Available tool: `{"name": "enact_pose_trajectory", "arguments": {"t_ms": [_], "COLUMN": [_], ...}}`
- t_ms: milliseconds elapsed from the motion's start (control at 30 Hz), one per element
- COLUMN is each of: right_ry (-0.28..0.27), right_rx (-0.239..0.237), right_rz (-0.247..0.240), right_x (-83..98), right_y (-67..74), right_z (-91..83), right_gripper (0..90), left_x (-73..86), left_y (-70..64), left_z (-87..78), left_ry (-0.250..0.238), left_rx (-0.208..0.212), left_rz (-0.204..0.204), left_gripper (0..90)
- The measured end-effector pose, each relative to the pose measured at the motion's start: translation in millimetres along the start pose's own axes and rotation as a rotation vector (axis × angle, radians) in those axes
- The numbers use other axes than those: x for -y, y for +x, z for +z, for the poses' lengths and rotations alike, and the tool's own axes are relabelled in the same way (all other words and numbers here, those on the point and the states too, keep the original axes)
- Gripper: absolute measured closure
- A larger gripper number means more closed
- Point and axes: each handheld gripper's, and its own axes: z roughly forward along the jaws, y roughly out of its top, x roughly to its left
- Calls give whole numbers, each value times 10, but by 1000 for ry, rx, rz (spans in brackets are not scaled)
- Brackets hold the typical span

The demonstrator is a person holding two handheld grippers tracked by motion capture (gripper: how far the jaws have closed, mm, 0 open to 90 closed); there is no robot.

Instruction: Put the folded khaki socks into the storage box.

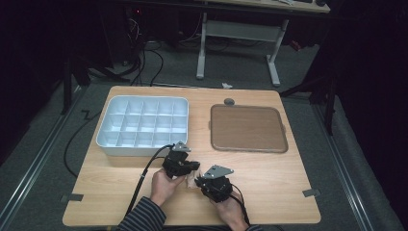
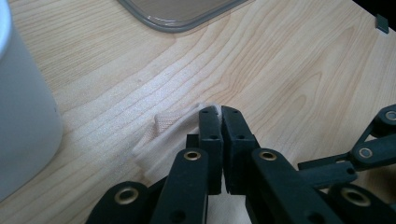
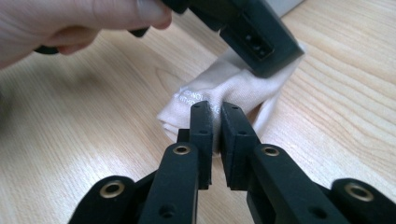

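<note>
Person with two handheld grippers
Left gripper (image 1: 192,167), right gripper (image 1: 201,178): black linkage jaws, brass-ringed pivots, grey triangular top plates, black cables; striped sleeve (image 1: 143,216).

Bare desk (image 1: 269,168) lies open from 1 to 4 o'clock of the right hand-held gripper (image 1: 204,180), giving easy passage. At 11 o'clock of the left hand-held gripper (image 1: 192,167) the white compartment organiser (image 1: 142,123) walls off the way, and at 1 o'clock the brown tray (image 1: 248,127) lies flat, with a clear lane between the two.
</note>
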Motion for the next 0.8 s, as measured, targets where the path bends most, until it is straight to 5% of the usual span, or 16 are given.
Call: {"name": "enact_pose_trajectory", "arguments": {"t_ms": [433, 500, 667, 800], "right_ry": [38, 33, 22, 19], "right_rx": [35, 33, 25, 29], "right_rz": [-29, -21, 12, 20], "right_x": [102, 103, 114, 114], "right_y": [-7, -20, -50, -49], "right_z": [41, 43, 45, 47], "right_gripper": [862, 861, 859, 858], "left_x": [-3, 1, 40, 107], "left_y": [78, 36, -39, -131], "left_z": [107, 93, 9, -105], "left_ry": [6, -1, -19, -36], "left_rx": [-10, -20, -40, -104], "left_rz": [12, 45, 63, 74], "left_gripper": [881, 867, 703, 584]}}
